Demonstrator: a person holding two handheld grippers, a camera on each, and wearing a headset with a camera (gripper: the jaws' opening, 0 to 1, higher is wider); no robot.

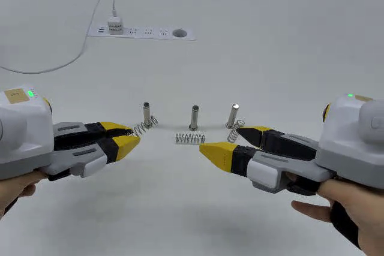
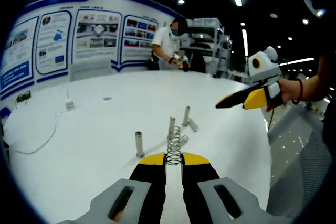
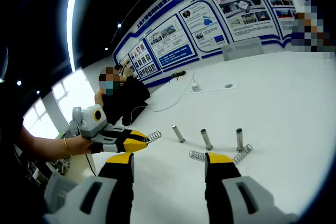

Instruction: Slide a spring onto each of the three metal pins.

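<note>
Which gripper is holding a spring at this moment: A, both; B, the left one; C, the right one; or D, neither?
B: the left gripper is shut on a spring, while the right gripper stands open with nothing in it.

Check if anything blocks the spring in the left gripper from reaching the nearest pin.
Nothing visible does. The left gripper is shut on the spring, and only bare table lies between it and the nearest pin, whose top is free. The loose springs lie by the other two pins, off that path.

no legible text, wall posters (image 2: 92, 32) blurred
</note>
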